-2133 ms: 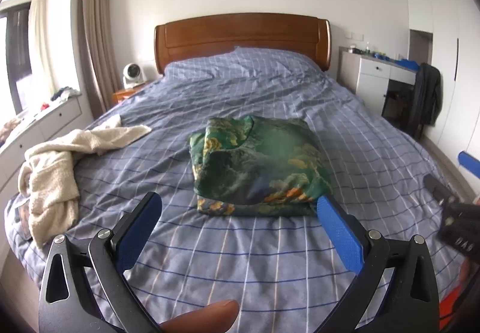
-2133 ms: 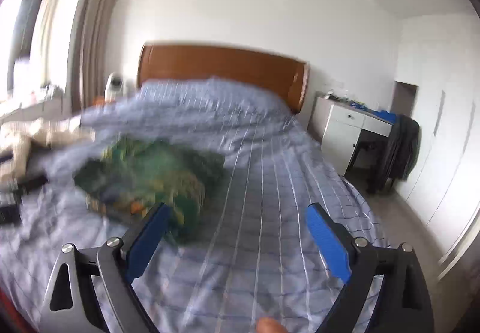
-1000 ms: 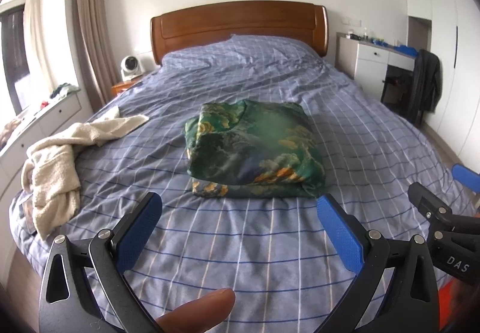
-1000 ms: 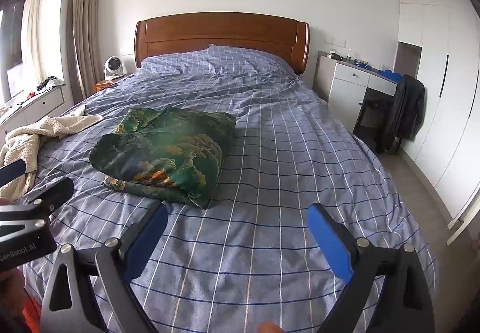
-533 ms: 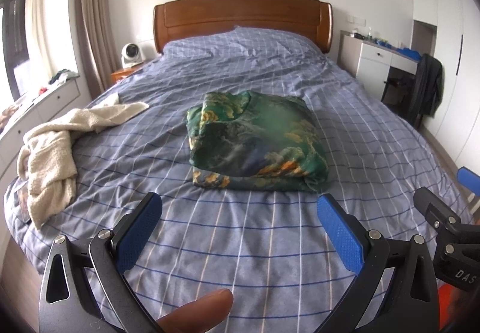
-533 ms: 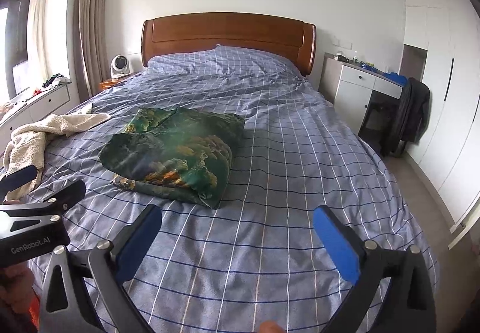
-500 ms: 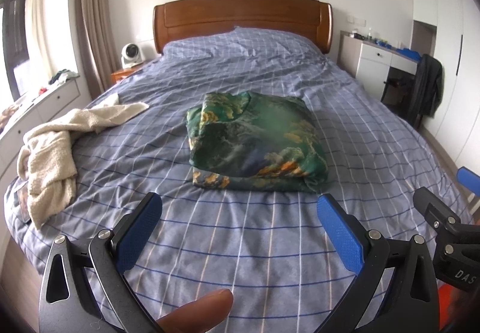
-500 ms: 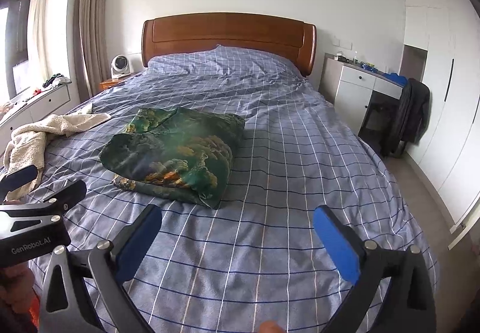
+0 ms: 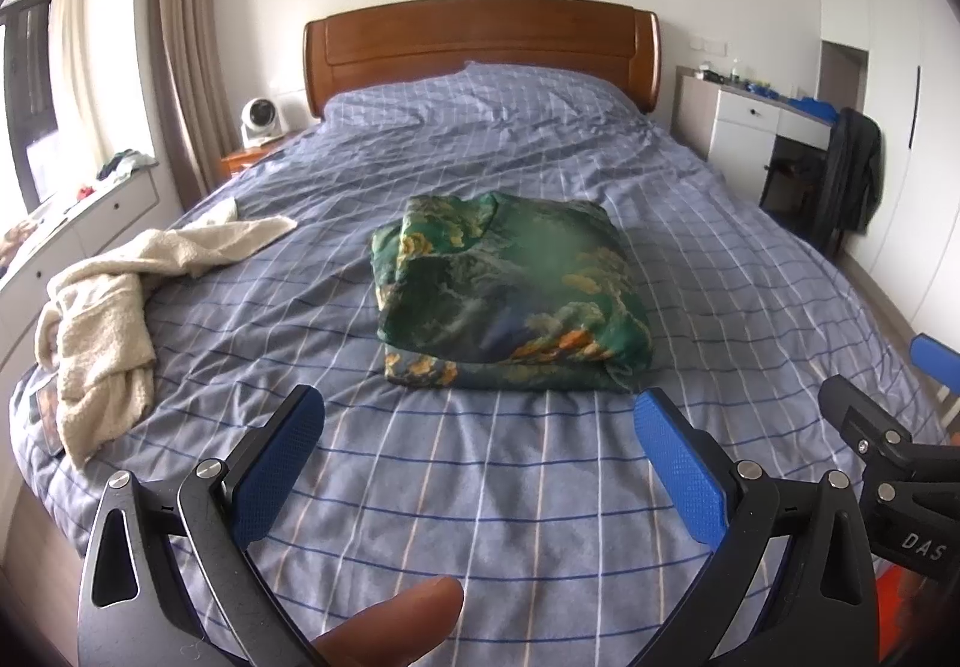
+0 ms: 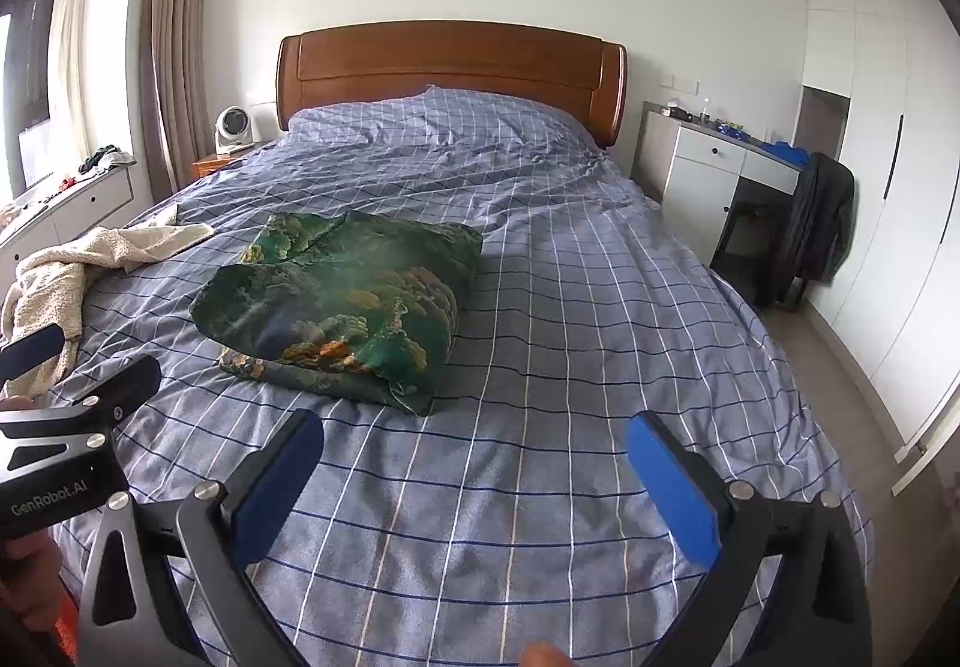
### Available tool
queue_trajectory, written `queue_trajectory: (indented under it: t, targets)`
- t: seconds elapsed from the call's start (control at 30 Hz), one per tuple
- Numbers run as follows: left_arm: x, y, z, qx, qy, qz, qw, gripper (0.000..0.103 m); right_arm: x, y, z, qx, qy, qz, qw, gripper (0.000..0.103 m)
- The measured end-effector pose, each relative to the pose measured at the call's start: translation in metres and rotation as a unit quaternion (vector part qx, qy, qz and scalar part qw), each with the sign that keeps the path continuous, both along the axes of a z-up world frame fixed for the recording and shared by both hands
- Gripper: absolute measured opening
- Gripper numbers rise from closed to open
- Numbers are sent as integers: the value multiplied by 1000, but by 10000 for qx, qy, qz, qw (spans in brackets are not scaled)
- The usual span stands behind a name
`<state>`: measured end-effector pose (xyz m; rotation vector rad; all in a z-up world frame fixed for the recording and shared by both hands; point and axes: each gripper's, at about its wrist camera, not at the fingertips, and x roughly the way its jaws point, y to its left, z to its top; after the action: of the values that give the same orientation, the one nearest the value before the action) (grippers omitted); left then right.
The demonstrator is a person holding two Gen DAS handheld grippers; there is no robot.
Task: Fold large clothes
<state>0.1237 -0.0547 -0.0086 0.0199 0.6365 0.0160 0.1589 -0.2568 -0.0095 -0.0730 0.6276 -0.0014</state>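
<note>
While the jaws of the right gripper point(image 10: 474, 463) had just finished widening to their full spread with nothing between them, the left gripper point(image 9: 477, 439) likewise stood wide and empty, both poised above the near end of the bed point(image 9: 540, 487). Beyond the blue pads point(image 9: 279, 463), the folded green patterned garment point(image 9: 510, 295) lay as a squared bundle on the checked blue cover at mid-bed. A cream towel point(image 9: 114, 307) lay crumpled near the bed's left edge, well apart from the garment.
</note>
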Motion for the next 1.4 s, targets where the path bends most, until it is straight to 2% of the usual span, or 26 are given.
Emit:
queue_trajectory:
  t: [0.43,1.4]
  targets:
    - [4,2,0,-148,57,12,9999,103,0,0,1,-46,-27,21,10000,103]
    - [6,4,0,-42,41,213,9998,103,13,-3,-2,-21,27,145,9999,103]
